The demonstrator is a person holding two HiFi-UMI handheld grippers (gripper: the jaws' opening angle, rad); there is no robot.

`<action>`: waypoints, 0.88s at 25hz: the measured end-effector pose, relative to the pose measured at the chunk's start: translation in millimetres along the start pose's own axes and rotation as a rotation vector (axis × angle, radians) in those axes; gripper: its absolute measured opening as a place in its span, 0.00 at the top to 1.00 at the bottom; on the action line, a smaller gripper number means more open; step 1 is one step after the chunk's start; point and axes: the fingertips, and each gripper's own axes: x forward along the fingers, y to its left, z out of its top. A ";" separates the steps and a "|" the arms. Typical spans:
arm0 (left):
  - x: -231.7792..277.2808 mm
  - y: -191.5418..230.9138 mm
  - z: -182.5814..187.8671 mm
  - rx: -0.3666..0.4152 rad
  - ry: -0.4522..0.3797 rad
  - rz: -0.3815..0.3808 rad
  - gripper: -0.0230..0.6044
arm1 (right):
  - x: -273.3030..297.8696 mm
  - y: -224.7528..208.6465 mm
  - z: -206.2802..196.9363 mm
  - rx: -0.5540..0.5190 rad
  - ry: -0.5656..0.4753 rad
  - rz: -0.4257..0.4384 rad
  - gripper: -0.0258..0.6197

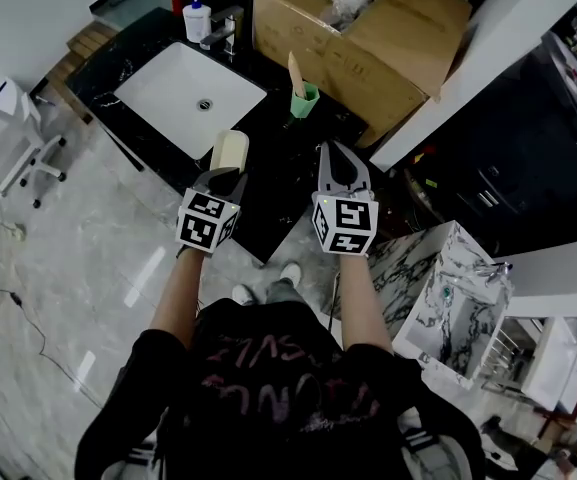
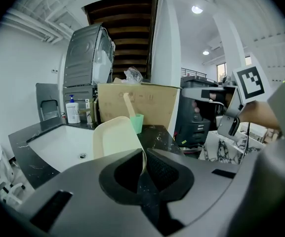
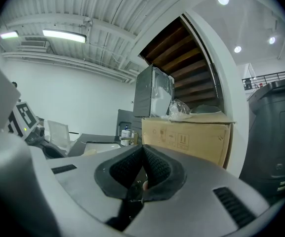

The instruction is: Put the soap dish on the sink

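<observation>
Jaws of the left gripper (image 2: 143, 156) pinch the cream soap dish (image 1: 230, 152) upright over the dark surface (image 1: 274, 136), just beside the white sink (image 1: 164, 80). The right gripper (image 1: 337, 154) has its jaws pressed together, empty. A green cup (image 1: 305, 98) and a cardboard box (image 1: 373, 40) stand beyond.

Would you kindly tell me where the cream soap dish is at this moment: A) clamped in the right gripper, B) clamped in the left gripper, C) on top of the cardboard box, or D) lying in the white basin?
B: the soap dish is pinched by its edge in the left gripper; the right gripper is shut on nothing.
</observation>
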 end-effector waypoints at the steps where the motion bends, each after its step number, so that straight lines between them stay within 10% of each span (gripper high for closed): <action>1: 3.0 -0.4 -5.3 -0.004 0.024 0.002 0.90 | 0.8 -0.6 0.3 -0.005 -0.002 0.003 0.94; 22: 52.3 -23.9 -65.8 0.023 0.262 -0.071 0.89 | 18.9 -20.5 -15.1 -0.003 0.016 0.008 0.94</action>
